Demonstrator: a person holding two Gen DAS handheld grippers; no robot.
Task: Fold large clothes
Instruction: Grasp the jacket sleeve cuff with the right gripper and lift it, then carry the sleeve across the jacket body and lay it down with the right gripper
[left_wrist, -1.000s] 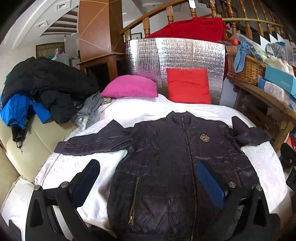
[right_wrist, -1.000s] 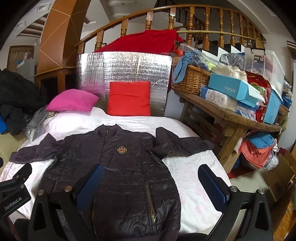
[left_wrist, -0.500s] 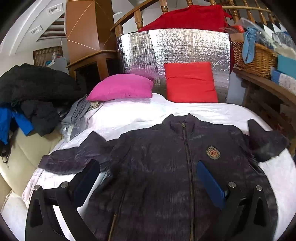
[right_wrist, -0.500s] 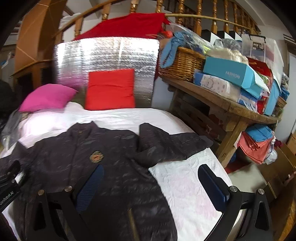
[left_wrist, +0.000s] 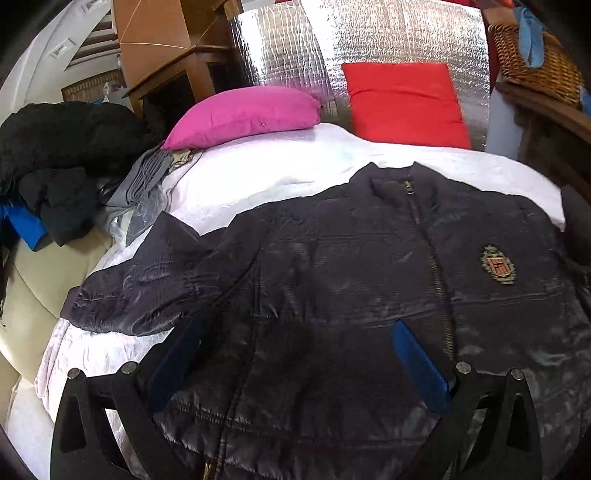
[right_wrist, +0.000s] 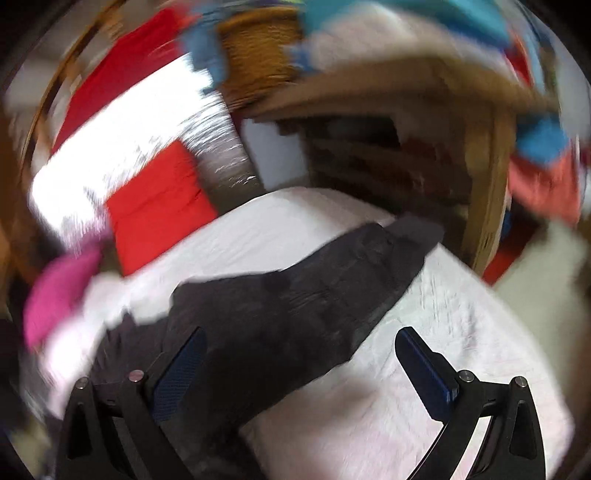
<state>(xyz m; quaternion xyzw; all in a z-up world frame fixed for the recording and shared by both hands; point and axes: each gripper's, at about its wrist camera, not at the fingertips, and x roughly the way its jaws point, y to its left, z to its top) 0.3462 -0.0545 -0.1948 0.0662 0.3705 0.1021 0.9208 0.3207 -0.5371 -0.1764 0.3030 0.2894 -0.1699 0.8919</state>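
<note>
While the dark jacket (left_wrist: 351, 280) lies face up on the white bed (left_wrist: 280, 173), zipped to the collar, I see it fill most of my left wrist view, collar toward 12 o'clock and hem toward 6. Its crest badge (left_wrist: 498, 265) sits at about 3 o'clock of the zip. One sleeve (left_wrist: 147, 280) runs out toward 9 o'clock, crumpled near its cuff. In the blurred right wrist view the other sleeve (right_wrist: 332, 288) stretches toward 1 o'clock across the sheet, its cuff near the bed's edge.

My left tool (left_wrist: 295, 354) hangs over the jacket's lower front with its blue pads wide apart and nothing between them; I cannot tell whether they touch the cloth. My right tool (right_wrist: 299, 365) is likewise spread, one finger over the sleeve's base, the other over bare sheet, gripping nothing.

Beyond the collar, a pink pillow (left_wrist: 243, 114) sits at 11 o'clock and a red cushion (left_wrist: 404, 103) at 12 to 1 o'clock, both against a silver foil panel (left_wrist: 354, 40). A heap of black and blue clothes (left_wrist: 59, 158) lies at 9 to 10 o'clock beside the bed, with grey fabric (left_wrist: 147, 184) just beside it. A wicker basket (left_wrist: 535, 59) rests on a wooden worktop (left_wrist: 546, 118) at 2 o'clock.
</note>
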